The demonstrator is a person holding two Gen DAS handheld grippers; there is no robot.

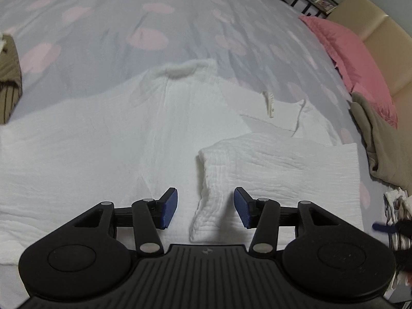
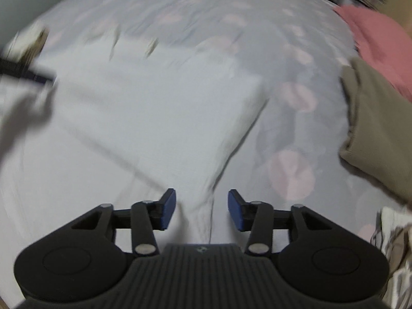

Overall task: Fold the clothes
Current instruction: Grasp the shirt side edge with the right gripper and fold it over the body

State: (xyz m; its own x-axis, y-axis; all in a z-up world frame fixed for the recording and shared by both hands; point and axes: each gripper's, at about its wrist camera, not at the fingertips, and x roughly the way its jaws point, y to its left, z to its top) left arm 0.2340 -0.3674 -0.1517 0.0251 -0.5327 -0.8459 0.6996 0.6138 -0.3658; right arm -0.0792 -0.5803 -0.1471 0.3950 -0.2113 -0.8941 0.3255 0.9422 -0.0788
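Observation:
A white crinkled garment (image 1: 103, 141) lies spread on the bed, with one side folded over onto itself (image 1: 283, 164) and a small label (image 1: 270, 103) showing near its collar. My left gripper (image 1: 206, 207) hovers open just over the folded flap's left edge. The cloth lies between the blue pads (image 1: 168, 207) but is not pinched. The right wrist view is blurred: the same white garment (image 2: 154, 116) fills the left, and my right gripper (image 2: 202, 209) stands open above its right edge. A dark bar at far left is the left gripper (image 2: 25, 73).
The bedsheet (image 1: 154, 13) is grey with pink spots. A pink quilt (image 1: 347, 51) and a khaki garment (image 1: 381, 139) lie along the right side, by a beige headboard (image 1: 373, 25). A brown striped garment (image 1: 7, 77) sits at far left. More clothes (image 2: 396, 231) are piled at bottom right.

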